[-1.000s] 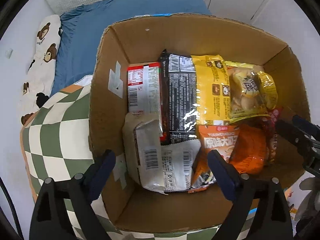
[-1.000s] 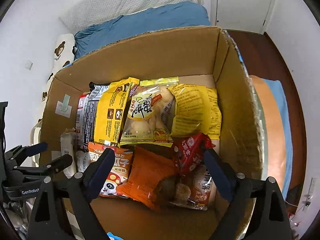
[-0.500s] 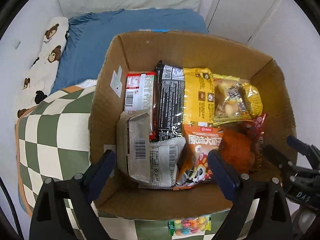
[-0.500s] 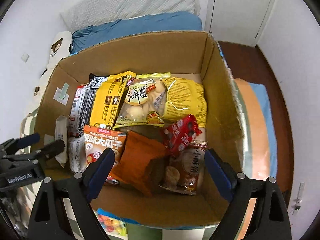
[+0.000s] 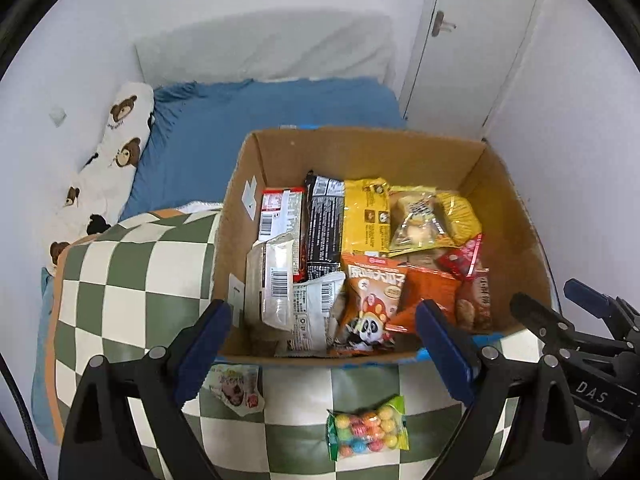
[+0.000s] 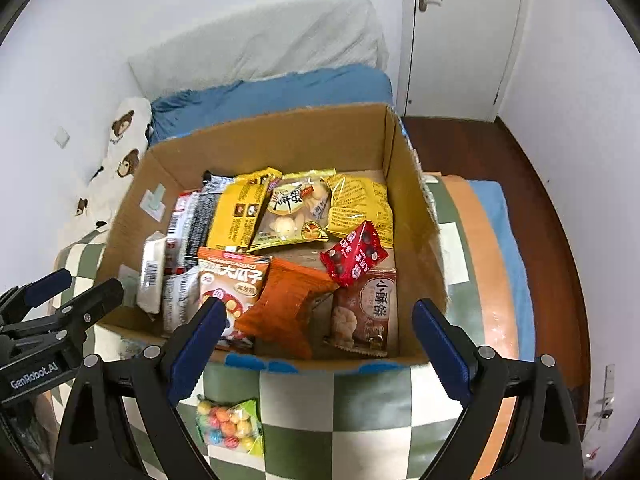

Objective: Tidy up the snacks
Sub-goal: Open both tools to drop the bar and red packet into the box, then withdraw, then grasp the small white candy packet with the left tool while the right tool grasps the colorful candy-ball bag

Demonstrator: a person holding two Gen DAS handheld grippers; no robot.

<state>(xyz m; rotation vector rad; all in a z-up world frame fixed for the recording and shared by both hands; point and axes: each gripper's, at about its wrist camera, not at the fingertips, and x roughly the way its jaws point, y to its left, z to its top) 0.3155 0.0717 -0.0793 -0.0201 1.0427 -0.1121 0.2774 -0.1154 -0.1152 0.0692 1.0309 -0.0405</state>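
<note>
Only the left wrist view shows a pale snack packet [image 5: 236, 388] beside the gumball bag [image 5: 368, 428] on the checkered blanket [image 5: 132, 280] before the snack-filled cardboard box [image 5: 376, 144], both the left gripper [image 5: 324, 344] and right gripper [image 6: 316, 340] gaping empty.

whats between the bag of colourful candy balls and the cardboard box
Only bare checkered blanket separates the candy bag from the box's near wall; both wrist views show it.

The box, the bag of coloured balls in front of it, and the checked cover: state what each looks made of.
Box: corrugated cardboard, matte brown, with a frayed rim.
Bag of coloured balls: probably thin clear plastic film, glossy, with its contents showing through.
Checked cover: apparently soft woven fabric, matte, draped with rounded edges.
</note>
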